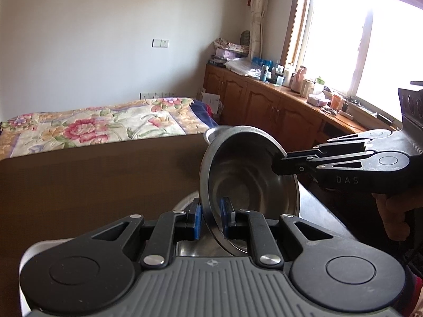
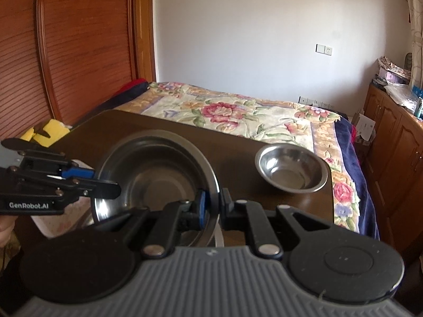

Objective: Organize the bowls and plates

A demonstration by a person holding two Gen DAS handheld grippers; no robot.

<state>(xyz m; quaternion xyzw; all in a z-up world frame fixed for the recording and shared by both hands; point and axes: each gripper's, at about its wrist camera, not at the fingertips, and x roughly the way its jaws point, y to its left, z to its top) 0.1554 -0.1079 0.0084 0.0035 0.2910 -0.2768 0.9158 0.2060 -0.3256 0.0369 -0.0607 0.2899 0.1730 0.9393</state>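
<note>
A large steel bowl [image 1: 238, 174] [image 2: 158, 174] is held tilted above the dark brown table [image 1: 92, 179] [image 2: 232, 142]. My left gripper [image 1: 211, 211] [image 2: 105, 182] is shut on its rim, one blue pad [image 1: 197, 219] on each side of the rim. My right gripper [image 2: 212, 203] [image 1: 277, 163] is shut on the opposite rim. A smaller steel bowl [image 2: 290, 174] stands upright near the table's far right corner. Only its rim [image 1: 211, 132] shows behind the large bowl in the left wrist view. A pale curved edge [image 1: 182, 200] lies under the held bowl. I cannot tell what it is.
A bed with a floral cover [image 1: 92, 124] [image 2: 238, 111] lies just past the table. Wooden cabinets [image 1: 264, 105] loaded with bottles run under the window on the right. A wooden wardrobe [image 2: 66, 52] and a yellow object [image 2: 50, 129] are on the left.
</note>
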